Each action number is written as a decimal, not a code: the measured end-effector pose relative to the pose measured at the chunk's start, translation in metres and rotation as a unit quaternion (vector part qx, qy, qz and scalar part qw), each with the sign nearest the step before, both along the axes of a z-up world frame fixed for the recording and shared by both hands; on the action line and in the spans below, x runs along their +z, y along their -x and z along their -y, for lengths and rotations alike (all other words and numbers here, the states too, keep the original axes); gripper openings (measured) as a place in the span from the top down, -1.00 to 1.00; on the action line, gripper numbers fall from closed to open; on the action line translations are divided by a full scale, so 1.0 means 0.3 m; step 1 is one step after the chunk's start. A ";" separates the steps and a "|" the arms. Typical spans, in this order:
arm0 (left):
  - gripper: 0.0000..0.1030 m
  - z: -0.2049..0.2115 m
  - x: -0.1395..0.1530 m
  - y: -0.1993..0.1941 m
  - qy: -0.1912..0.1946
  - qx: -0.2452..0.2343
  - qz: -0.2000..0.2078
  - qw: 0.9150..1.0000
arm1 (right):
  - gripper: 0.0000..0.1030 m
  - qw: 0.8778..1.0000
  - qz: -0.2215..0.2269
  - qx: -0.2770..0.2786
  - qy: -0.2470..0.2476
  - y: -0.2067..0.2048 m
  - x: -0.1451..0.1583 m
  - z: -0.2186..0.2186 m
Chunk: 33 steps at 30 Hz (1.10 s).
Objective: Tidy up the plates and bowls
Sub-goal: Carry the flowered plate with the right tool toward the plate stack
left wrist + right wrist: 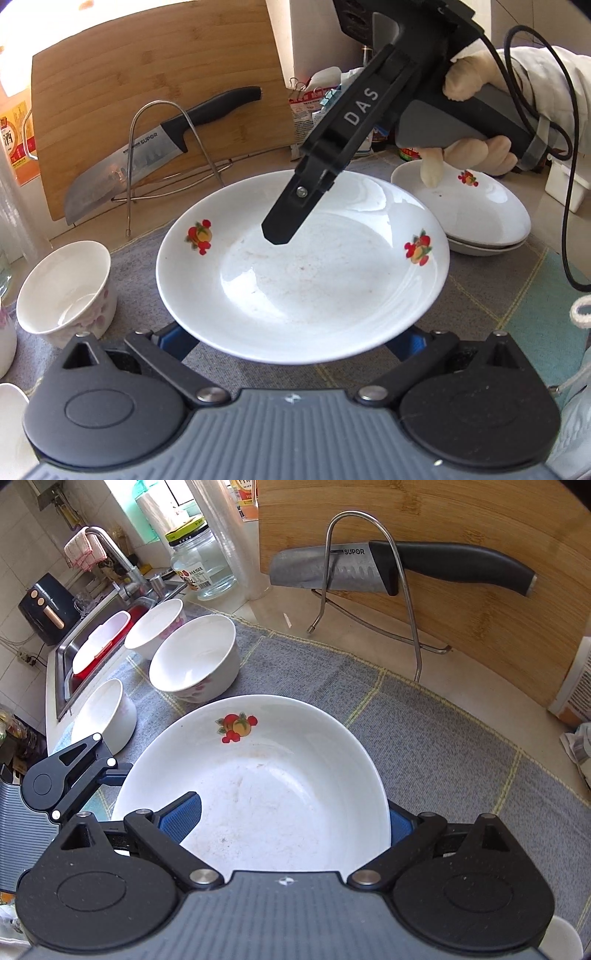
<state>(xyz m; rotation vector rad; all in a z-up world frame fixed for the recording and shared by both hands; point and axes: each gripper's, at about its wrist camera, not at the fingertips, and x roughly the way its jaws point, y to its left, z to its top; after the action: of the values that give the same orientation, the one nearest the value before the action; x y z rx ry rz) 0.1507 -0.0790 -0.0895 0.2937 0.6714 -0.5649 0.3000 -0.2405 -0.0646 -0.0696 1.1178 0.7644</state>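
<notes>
A white plate (295, 280) with red fruit prints hangs a little above the grey cloth, carried between both grippers. My left gripper (291, 339) has both fingers spread wide beneath the near rim, with the tips hidden under it. My right gripper (288, 816) straddles the opposite rim of the plate (266, 794) with its jaws wide. Its left pad (181, 812) lies over the plate's inside and its right pad (400, 823) sits outside and below the rim. In the left wrist view its upper finger (284, 225) reaches down over the plate. A stack of matching plates (480, 210) stands at the right.
Three white bowls (192, 657) (155, 627) (103, 712) stand on the cloth beside the sink (66, 653); one bowl (62, 291) shows at the left. A knife (147, 147) in a wire rack leans on a wooden cutting board (147, 74). A glass jar (199, 565) stands behind.
</notes>
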 end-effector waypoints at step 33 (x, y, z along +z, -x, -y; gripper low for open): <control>-0.99 0.243 0.055 0.095 -0.006 -0.109 0.017 0.994 | -0.96 0.993 0.028 -0.112 -0.003 0.232 0.075 0.326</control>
<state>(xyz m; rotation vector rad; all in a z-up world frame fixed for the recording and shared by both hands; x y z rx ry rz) 0.1220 -0.1518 -0.0730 0.3902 0.6136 -0.7622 0.2304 -0.3383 -0.0420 0.0382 1.0490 0.5622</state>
